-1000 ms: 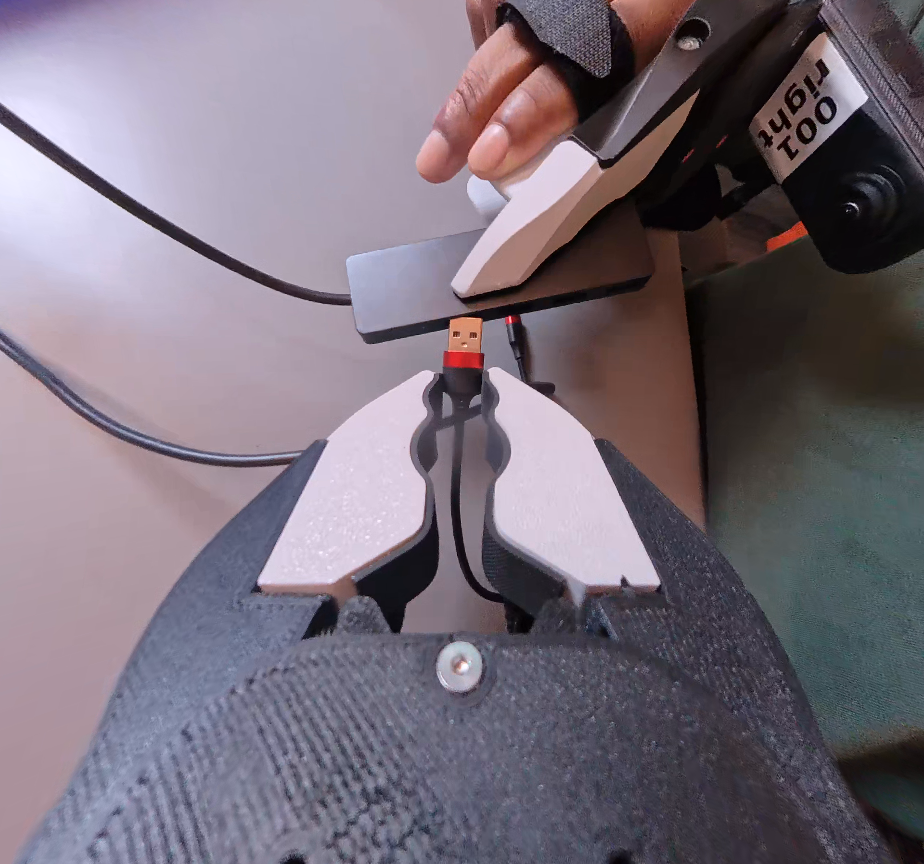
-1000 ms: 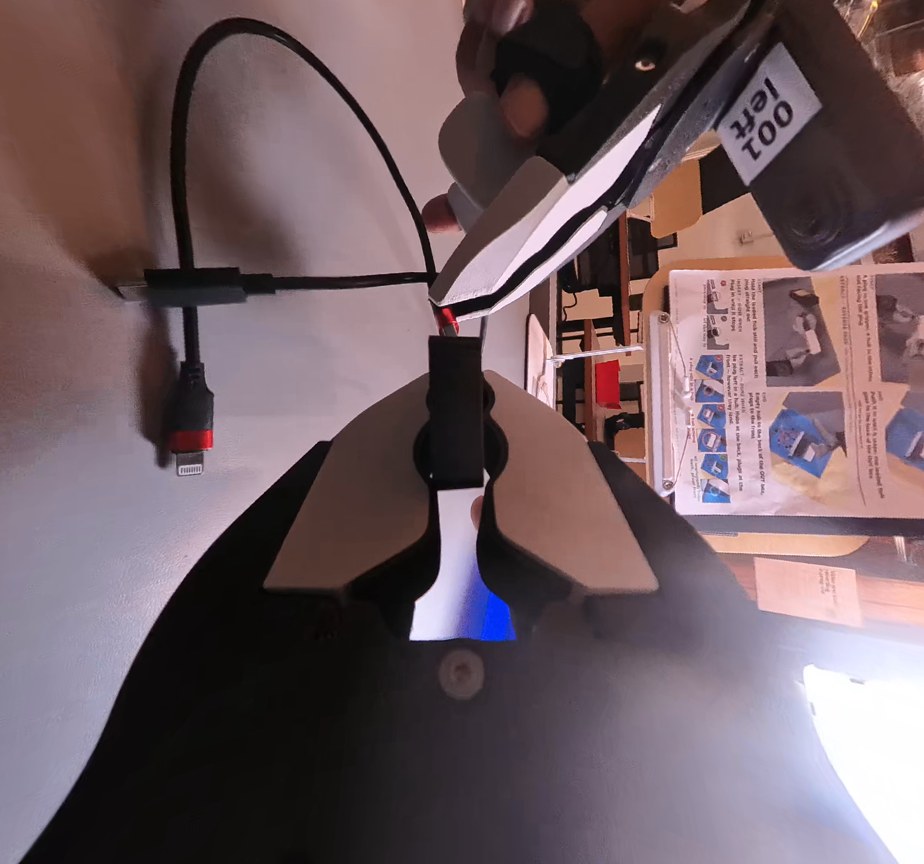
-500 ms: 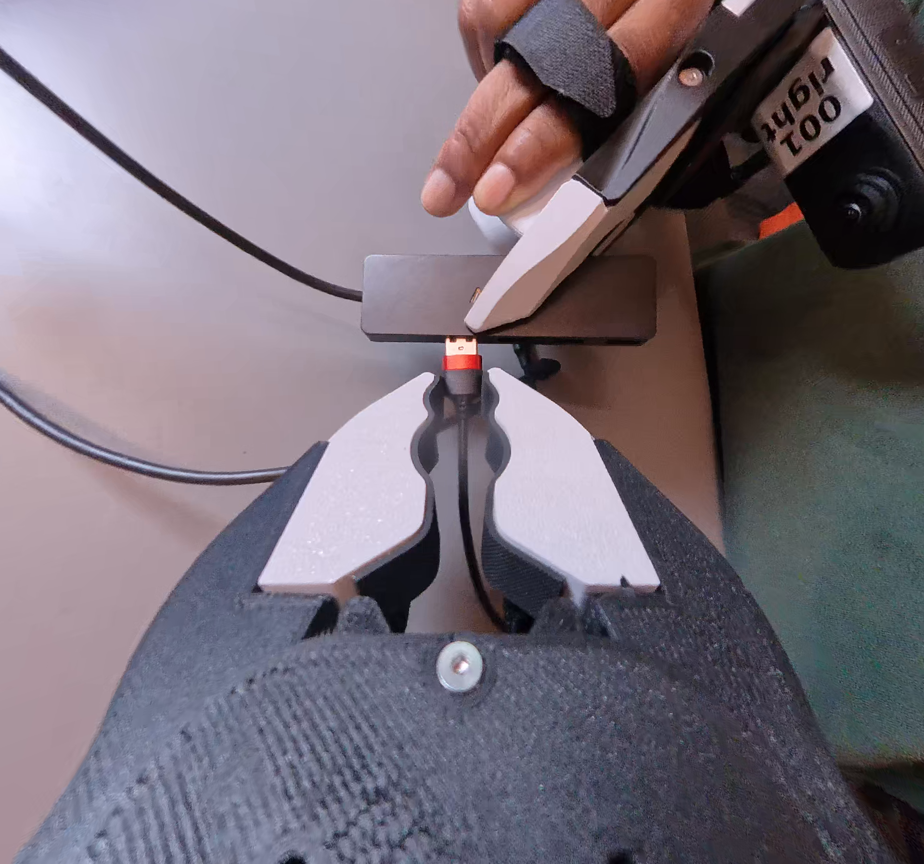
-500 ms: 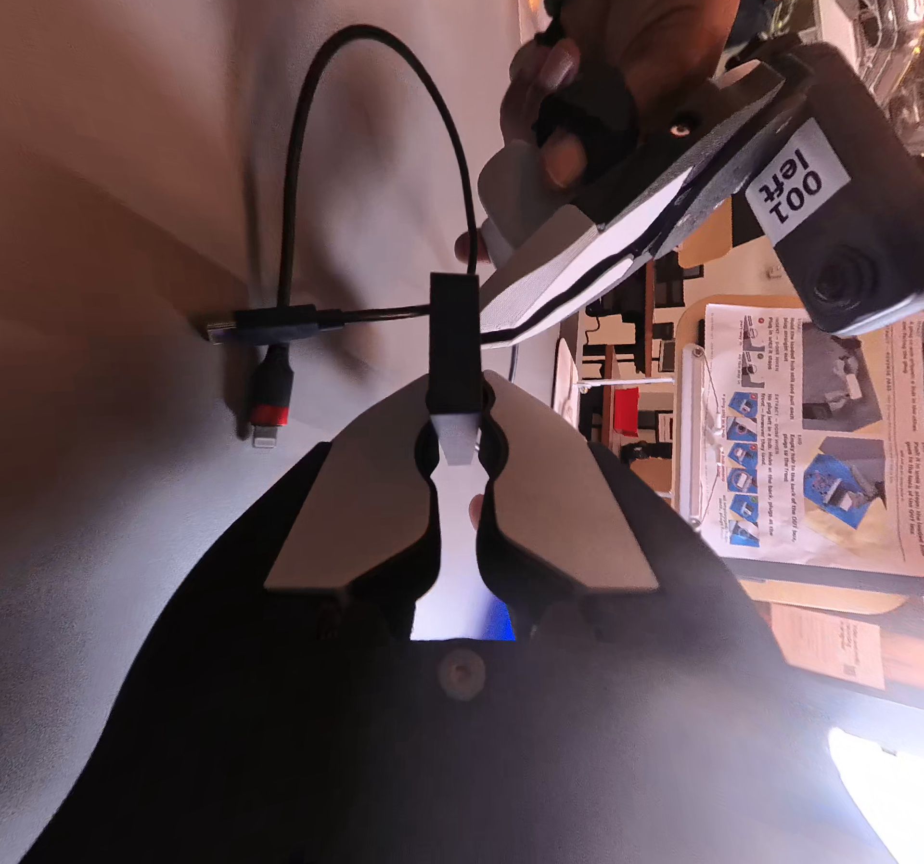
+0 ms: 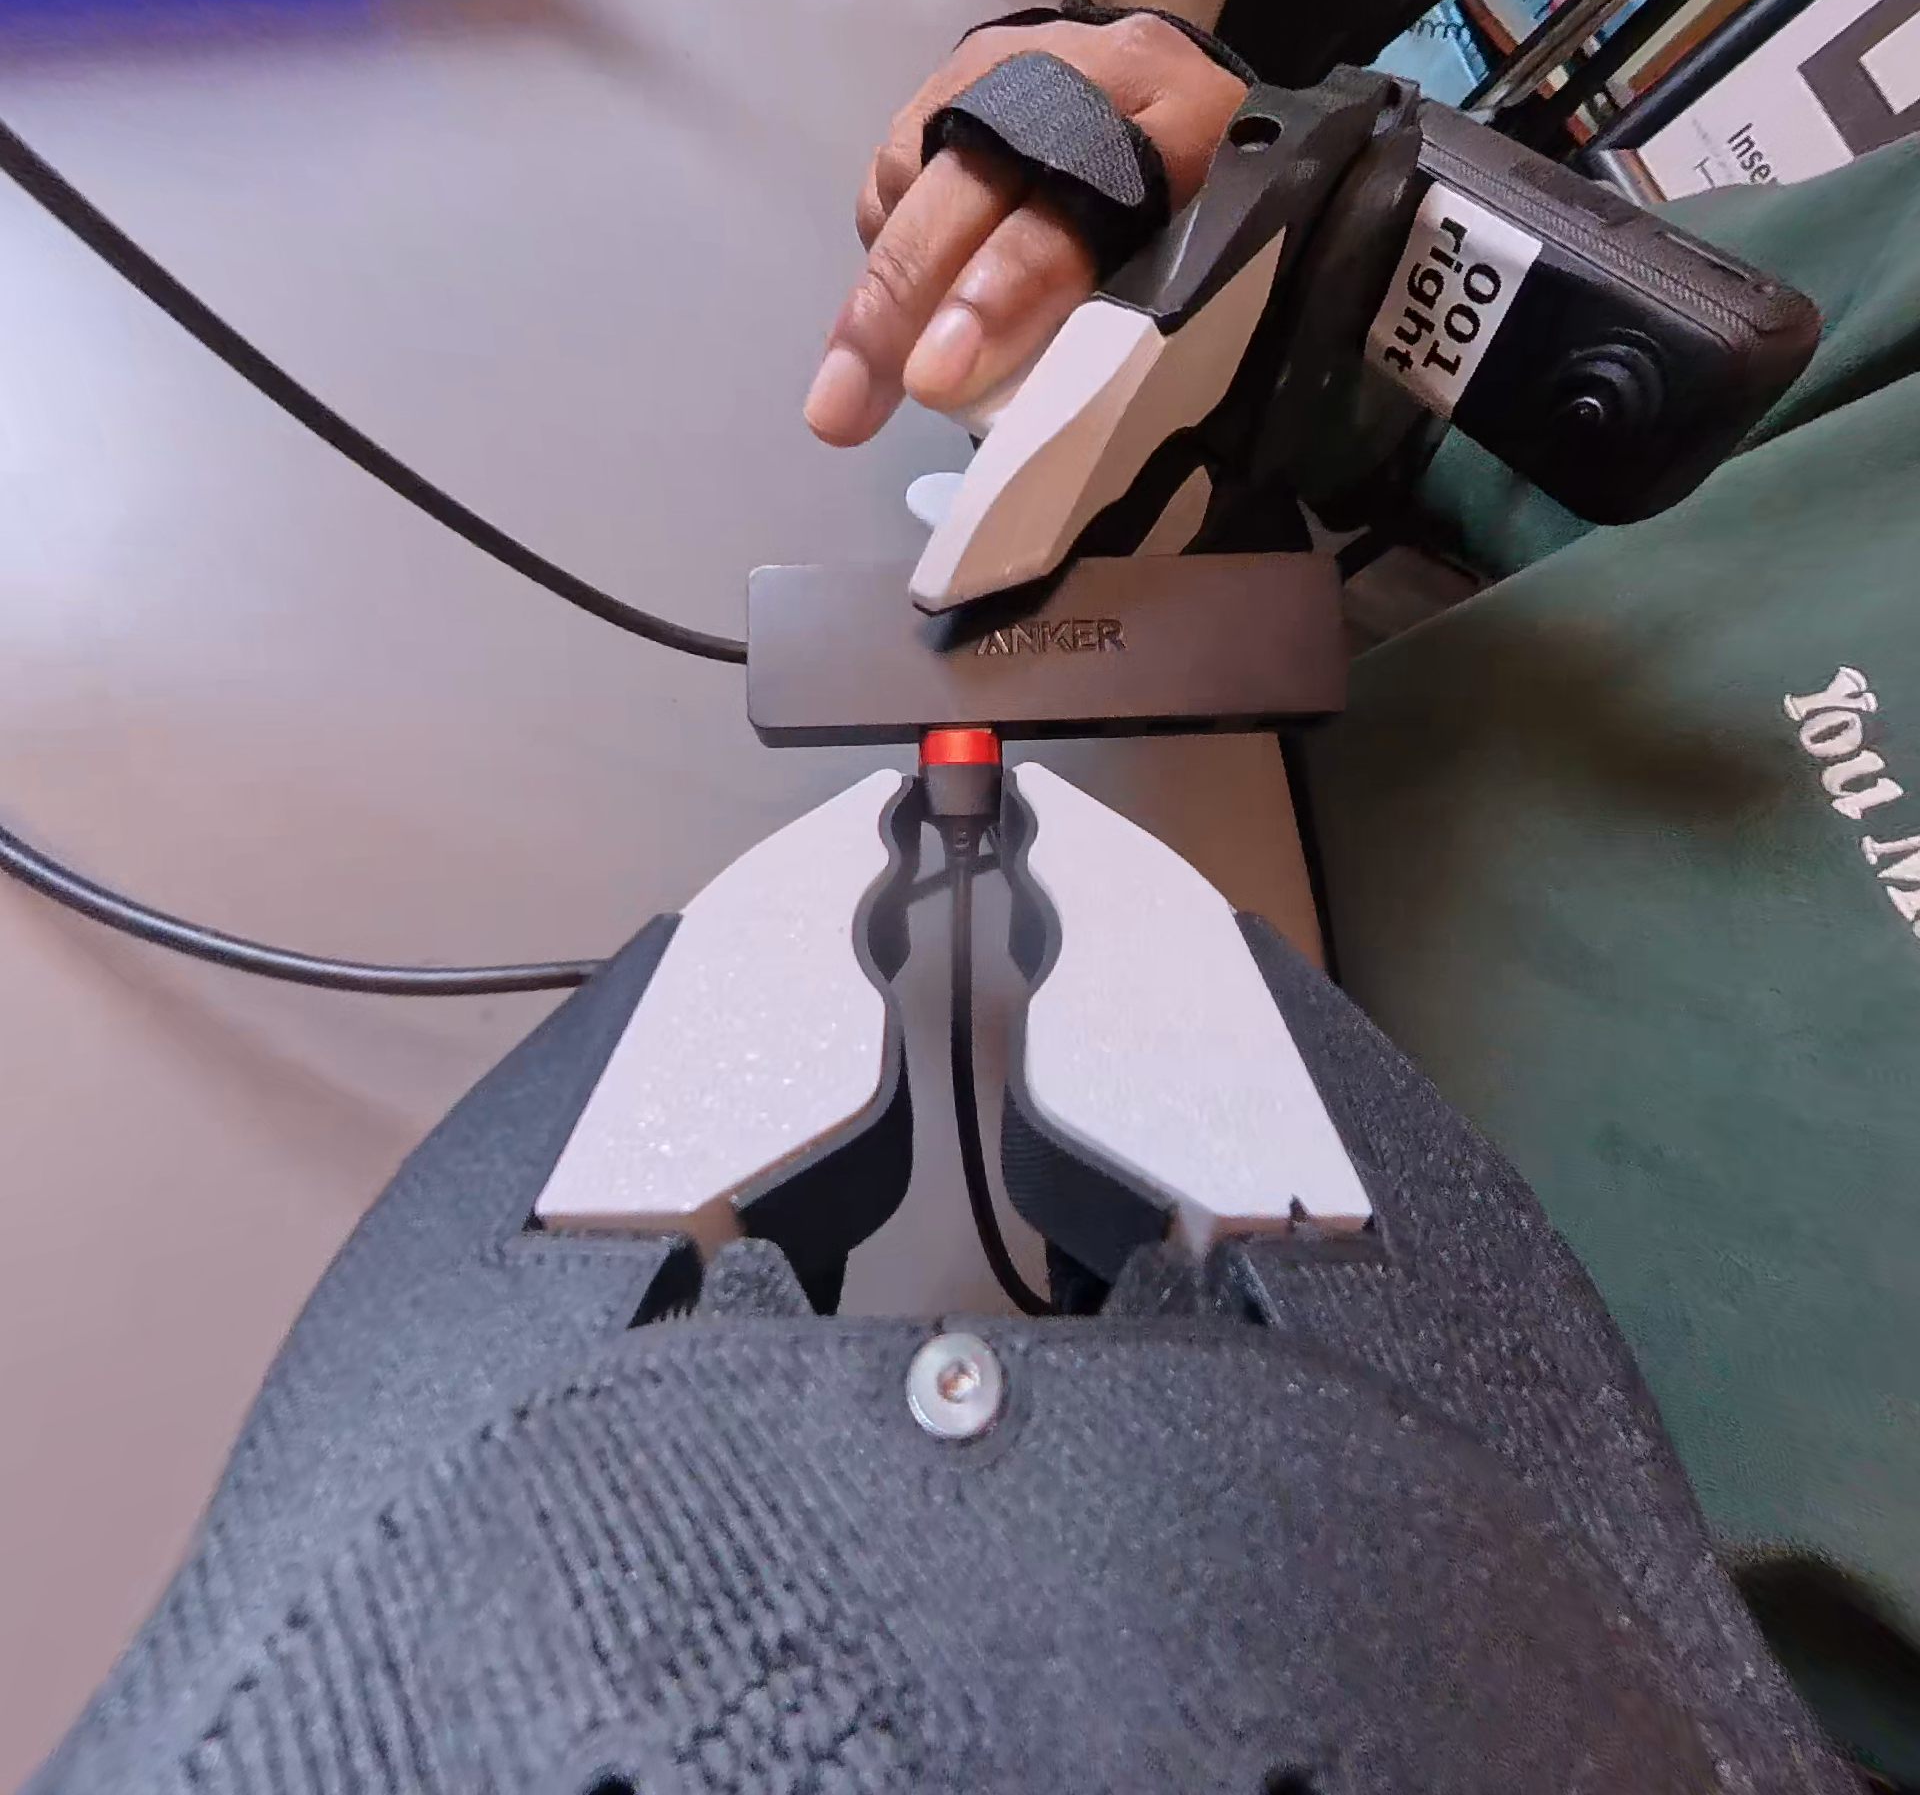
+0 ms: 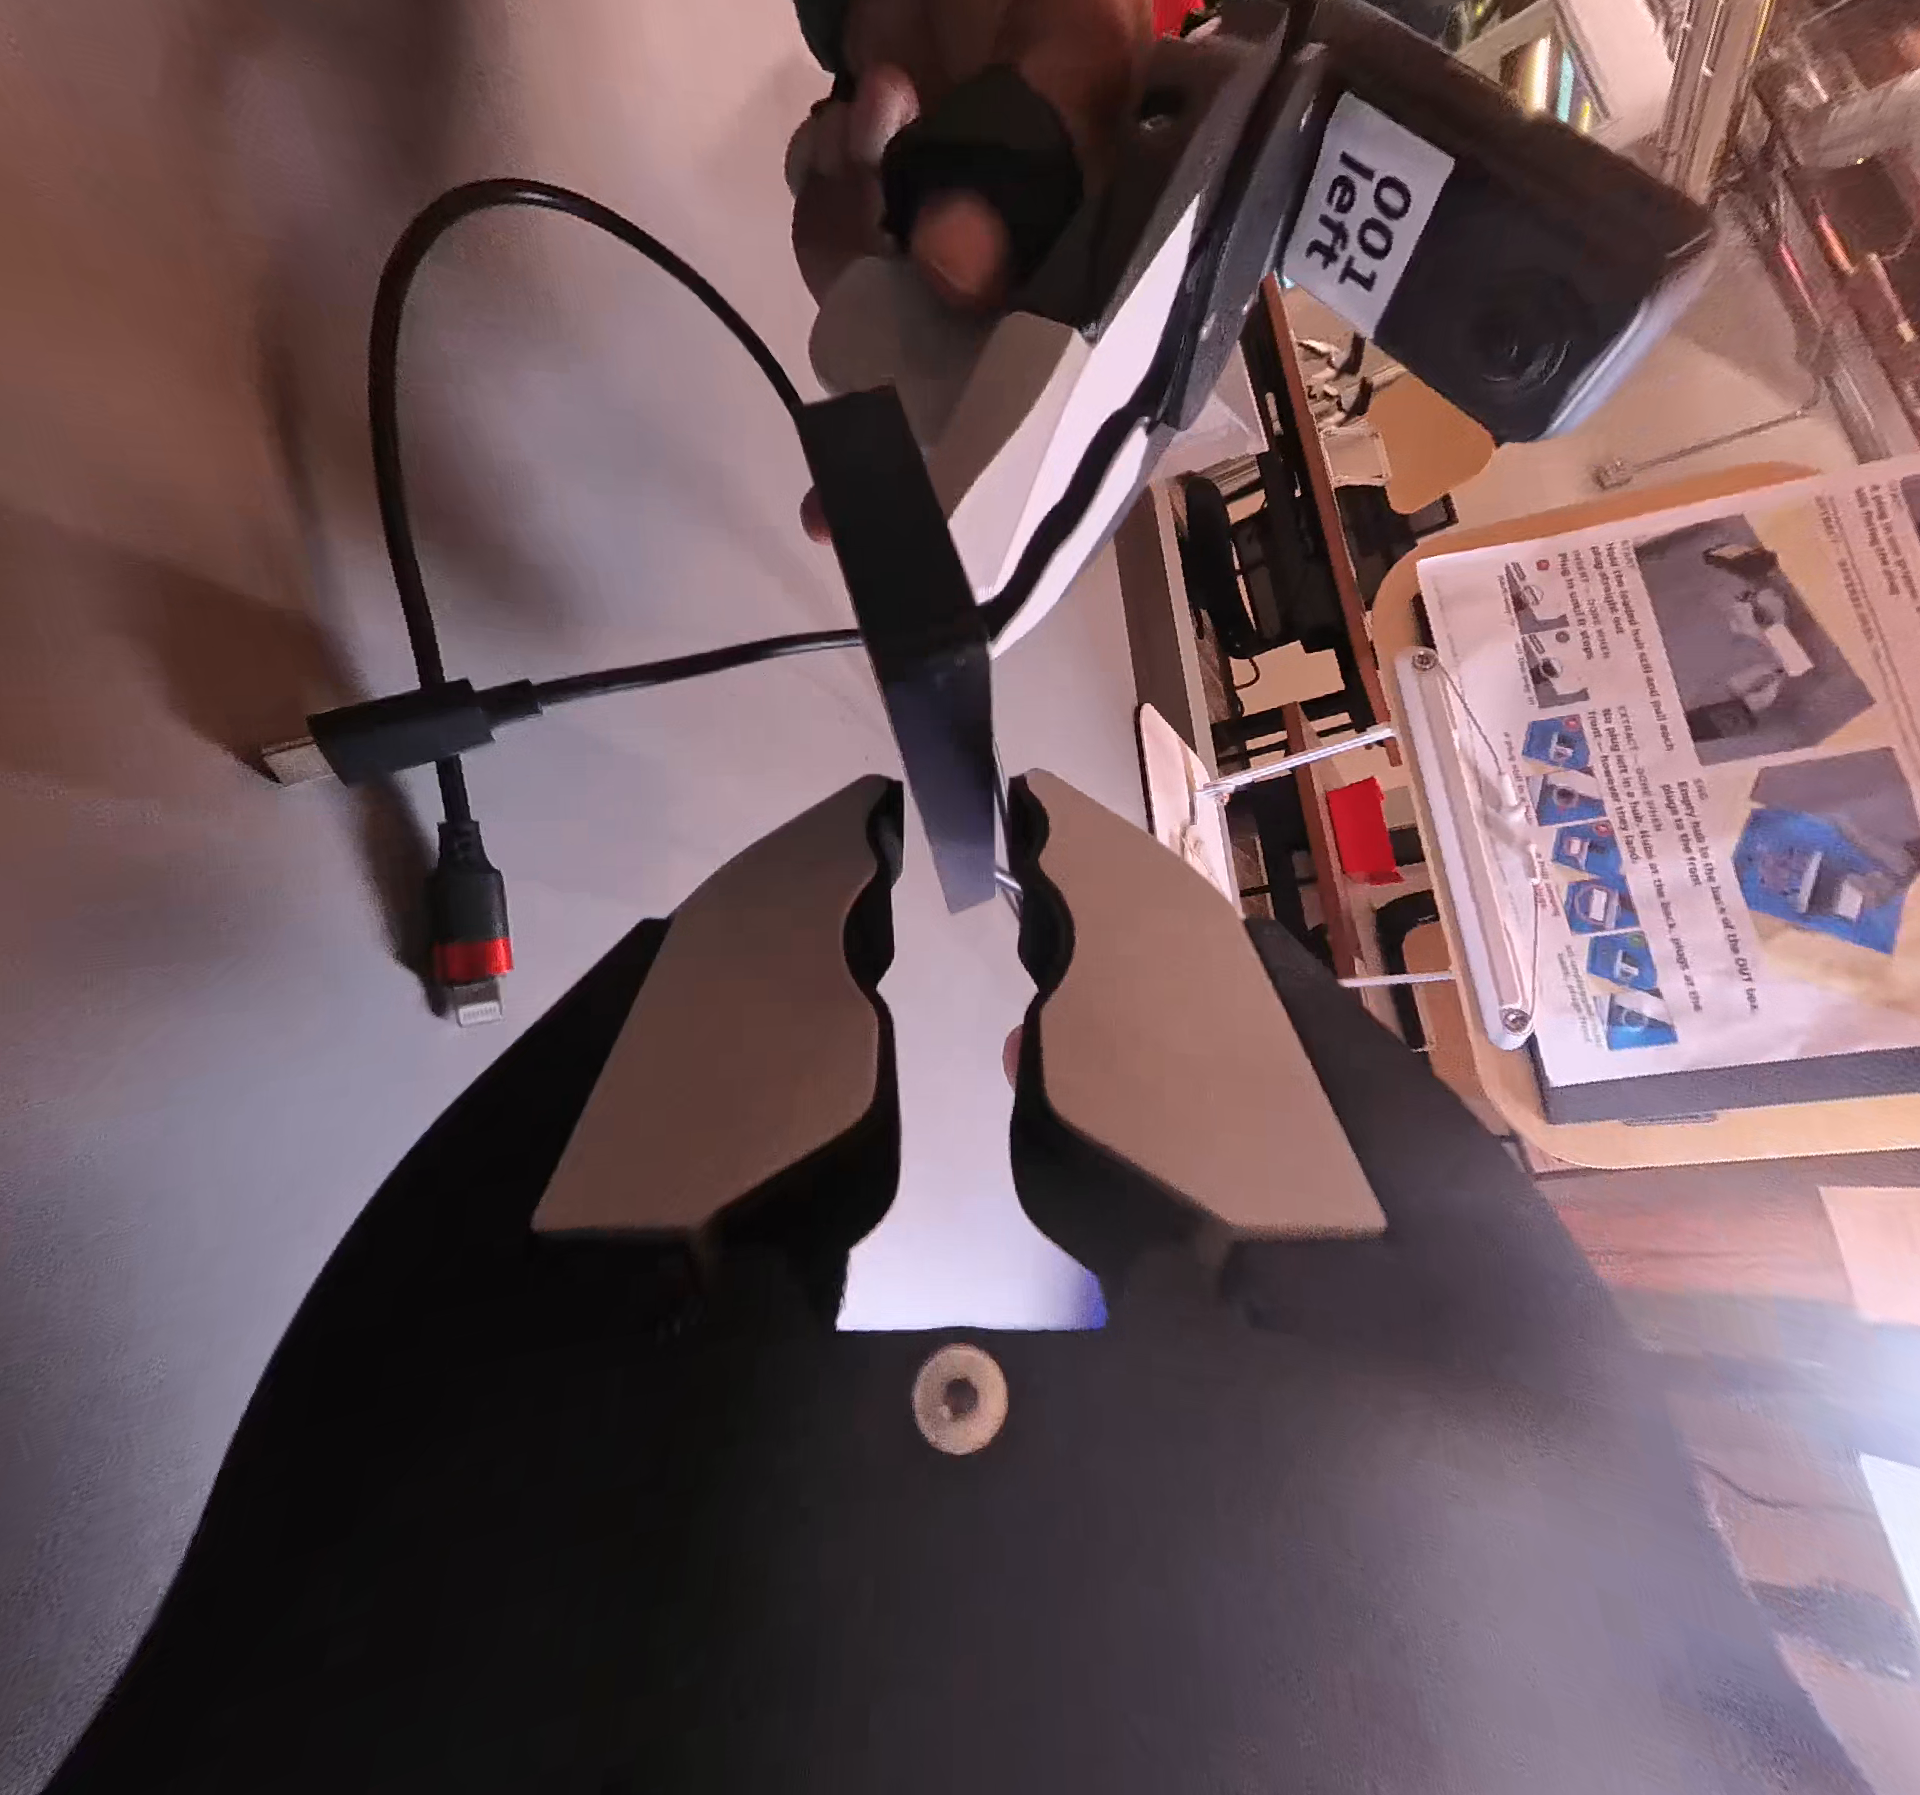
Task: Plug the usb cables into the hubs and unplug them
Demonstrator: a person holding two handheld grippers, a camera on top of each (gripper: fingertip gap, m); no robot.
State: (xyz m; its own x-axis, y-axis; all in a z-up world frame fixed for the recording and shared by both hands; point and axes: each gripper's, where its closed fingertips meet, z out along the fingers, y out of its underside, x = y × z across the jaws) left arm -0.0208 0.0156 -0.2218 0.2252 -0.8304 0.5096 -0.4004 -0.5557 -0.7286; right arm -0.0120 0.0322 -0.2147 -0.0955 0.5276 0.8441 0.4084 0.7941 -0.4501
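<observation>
Pinching the red-collared plug [image 5: 961, 777], left hand-held gripper [image 5: 958, 789] seats it in the black hub [image 5: 1044, 670]; right hand-held gripper [image 6: 954, 815] clamps the hub (bracing it) above the table [image 5: 436, 457].

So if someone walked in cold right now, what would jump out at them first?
Dead centre of the left wrist view, the red-collared plug sits seated in the front edge of the black hub, pinched by the left gripper. The right gripper clamps the hub edge-on from the far side. On the table to the left in the right wrist view, a spare red-tipped connector lies loose.
</observation>
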